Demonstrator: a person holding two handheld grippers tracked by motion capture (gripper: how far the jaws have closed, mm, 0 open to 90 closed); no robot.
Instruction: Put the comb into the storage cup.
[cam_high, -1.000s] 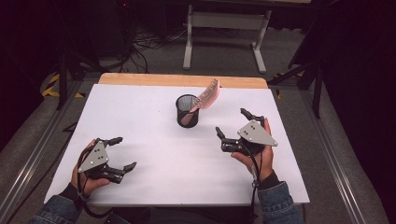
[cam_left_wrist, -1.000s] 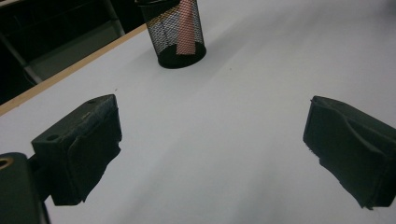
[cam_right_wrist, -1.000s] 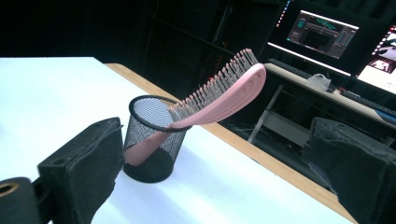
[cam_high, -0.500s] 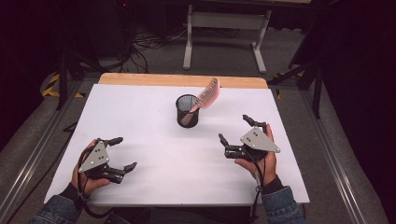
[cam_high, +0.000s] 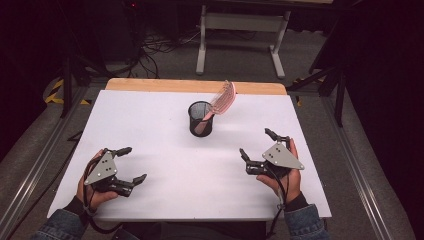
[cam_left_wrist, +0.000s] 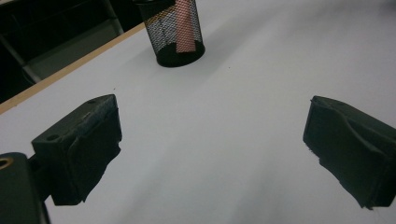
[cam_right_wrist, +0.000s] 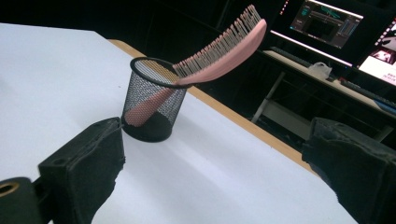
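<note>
The pink plastic hairbrush (cam_high: 223, 98) leans rightward from the black mesh cup (cam_high: 200, 119) (mid-desk, toward the far edge), nearer the released, empty right gripper (cam_high: 256, 150)

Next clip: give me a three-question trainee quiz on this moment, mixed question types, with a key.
1. True or false: the pink brush lies flat on the table.
2. Which gripper is nearer the mesh cup? A) left gripper B) right gripper
3. Fill in: both grippers' jaws stand ____.

Key
1. False: it stands handle down in the cup, leaning on the rim.
2. B
3. open, holding nothing.
</note>
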